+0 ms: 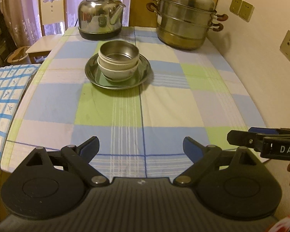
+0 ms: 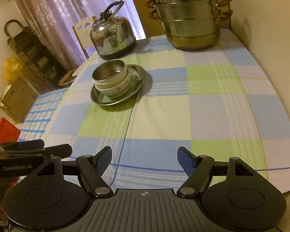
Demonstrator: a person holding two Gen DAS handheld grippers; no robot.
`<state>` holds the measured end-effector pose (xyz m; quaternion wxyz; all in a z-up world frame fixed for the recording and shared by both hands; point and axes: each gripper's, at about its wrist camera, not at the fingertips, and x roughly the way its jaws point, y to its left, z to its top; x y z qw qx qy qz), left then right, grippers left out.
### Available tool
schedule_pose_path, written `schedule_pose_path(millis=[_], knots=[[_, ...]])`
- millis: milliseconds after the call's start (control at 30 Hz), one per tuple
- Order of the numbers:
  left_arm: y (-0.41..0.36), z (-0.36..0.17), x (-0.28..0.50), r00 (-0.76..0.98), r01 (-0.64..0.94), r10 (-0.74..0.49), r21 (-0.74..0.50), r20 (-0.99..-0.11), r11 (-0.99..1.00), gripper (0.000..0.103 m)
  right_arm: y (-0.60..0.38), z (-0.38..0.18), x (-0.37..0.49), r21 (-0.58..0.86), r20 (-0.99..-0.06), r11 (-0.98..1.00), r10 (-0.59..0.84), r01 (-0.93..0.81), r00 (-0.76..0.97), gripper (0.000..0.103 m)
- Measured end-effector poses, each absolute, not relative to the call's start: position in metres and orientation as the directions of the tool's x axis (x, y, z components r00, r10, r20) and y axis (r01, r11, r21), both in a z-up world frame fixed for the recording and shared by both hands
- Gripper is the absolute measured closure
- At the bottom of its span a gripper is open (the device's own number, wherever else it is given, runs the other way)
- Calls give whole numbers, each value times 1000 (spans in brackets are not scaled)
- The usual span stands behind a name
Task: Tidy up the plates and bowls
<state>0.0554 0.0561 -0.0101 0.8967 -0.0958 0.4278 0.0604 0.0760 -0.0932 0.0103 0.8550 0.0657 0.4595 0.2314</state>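
A round steel plate (image 1: 145,68) (image 2: 139,85) sits mid-table with a green dish (image 2: 134,80) on it. On that stands a white flowered bowl (image 1: 118,73) (image 2: 118,89) with a steel bowl (image 1: 118,53) (image 2: 109,70) nested on top. My left gripper (image 1: 141,147) is open and empty, low over the near table edge, far short of the stack. My right gripper (image 2: 144,157) is open and empty, also near the front edge. Each gripper shows from the side in the other's view, the right one (image 1: 261,141) and the left one (image 2: 34,150).
A steel kettle (image 1: 100,13) (image 2: 113,37) stands at the back left and a tiered steel steamer pot (image 1: 185,17) (image 2: 191,17) at the back right. The checked tablecloth (image 1: 164,106) covers the table. A wall (image 1: 261,58) runs along the right, a chair (image 1: 52,19) behind left.
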Motion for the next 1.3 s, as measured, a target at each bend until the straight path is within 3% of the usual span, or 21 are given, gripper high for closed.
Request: schedule_pose_path(millis=[1300], knots=[[22, -6, 38, 643, -175, 35, -103, -765, 979, 11, -116, 8, 57, 312, -765, 880, 457, -359, 454, 28]])
